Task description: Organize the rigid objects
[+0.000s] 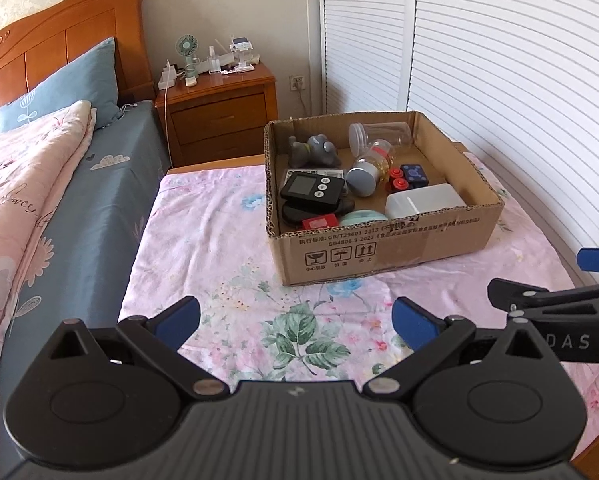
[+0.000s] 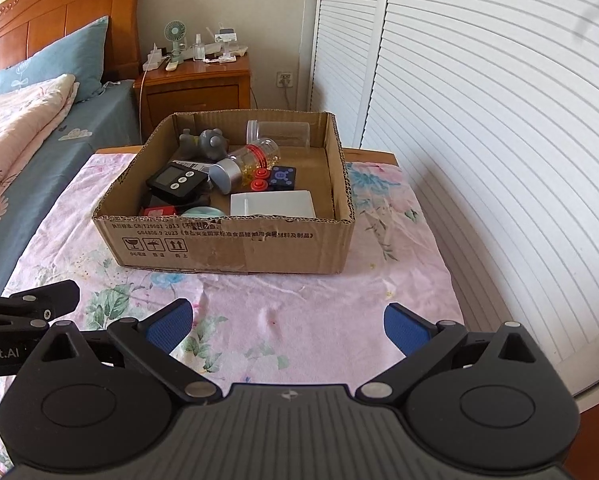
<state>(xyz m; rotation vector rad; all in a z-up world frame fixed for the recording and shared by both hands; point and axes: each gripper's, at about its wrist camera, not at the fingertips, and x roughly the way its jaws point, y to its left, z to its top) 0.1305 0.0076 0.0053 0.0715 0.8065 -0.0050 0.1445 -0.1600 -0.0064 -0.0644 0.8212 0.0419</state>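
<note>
An open cardboard box (image 1: 383, 248) (image 2: 235, 246) stands on a table with a pink floral cloth (image 1: 227, 240) (image 2: 299, 312). Inside lie a black digital timer (image 1: 313, 189) (image 2: 175, 181), a grey toy figure (image 1: 313, 149) (image 2: 207, 142), a clear empty jar (image 1: 381, 135) (image 2: 277, 133), a bottle with a grey cap (image 1: 369, 168) (image 2: 243, 164), a white plastic container (image 1: 423, 200) (image 2: 271, 204), red buttons (image 1: 397, 178) (image 2: 259, 180) and a dark blue cube (image 1: 415, 174) (image 2: 282, 178). My left gripper (image 1: 295, 320) and right gripper (image 2: 285, 322) are both open and empty, in front of the box, above the cloth.
A bed with a blue sheet (image 1: 79, 200) and pink quilt (image 1: 19, 184) is on the left. A wooden nightstand (image 1: 219, 116) with a small fan stands behind. White louvred doors (image 2: 479, 120) run along the right. The right gripper also shows at the left wrist view's right edge (image 1: 547, 300).
</note>
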